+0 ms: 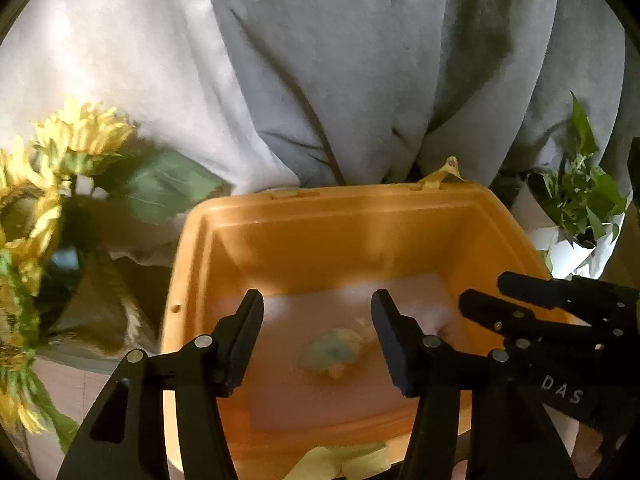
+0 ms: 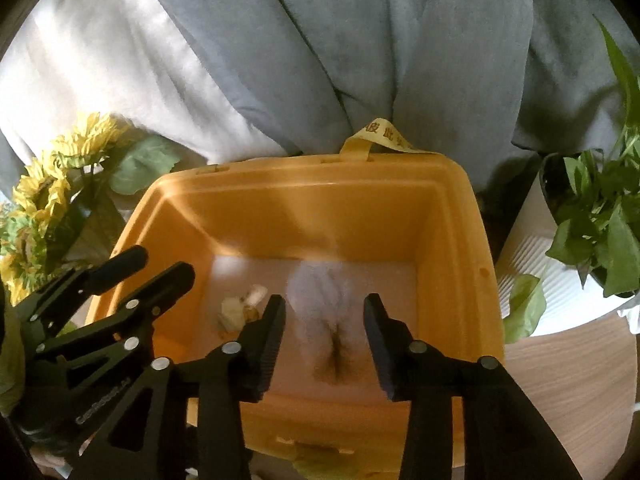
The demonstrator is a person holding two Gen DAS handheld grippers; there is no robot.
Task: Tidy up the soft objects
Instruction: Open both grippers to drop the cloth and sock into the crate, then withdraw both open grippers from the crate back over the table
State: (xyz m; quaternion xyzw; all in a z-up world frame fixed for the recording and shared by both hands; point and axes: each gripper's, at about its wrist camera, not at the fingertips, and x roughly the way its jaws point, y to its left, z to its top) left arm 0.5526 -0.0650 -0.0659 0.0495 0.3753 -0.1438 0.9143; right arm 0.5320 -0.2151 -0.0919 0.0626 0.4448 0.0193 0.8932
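An orange plastic box (image 1: 360, 196) (image 2: 304, 168) stands open below both grippers. On its pale floor lies a small yellow-green soft toy (image 1: 332, 352) (image 2: 236, 312). A white fluffy soft object (image 2: 316, 280) with a brown patch lies blurred beside it, also seen as the white fluff (image 1: 424, 308) in the left wrist view. My left gripper (image 1: 316, 300) (image 2: 164, 262) hovers open over the small toy, nothing between its fingers. My right gripper (image 2: 324, 304) (image 1: 484, 290) hangs open above the fluffy object, pads apart from it.
Artificial sunflowers (image 1: 80, 132) (image 2: 84, 140) crowd the box's left side. A leafy plant in a white pot (image 1: 580, 200) (image 2: 600, 216) stands on the right. Grey and white fabric (image 1: 360, 60) hangs behind. A yellow strap (image 2: 384, 138) sits on the far rim. Wooden tabletop (image 2: 560, 380) shows at right.
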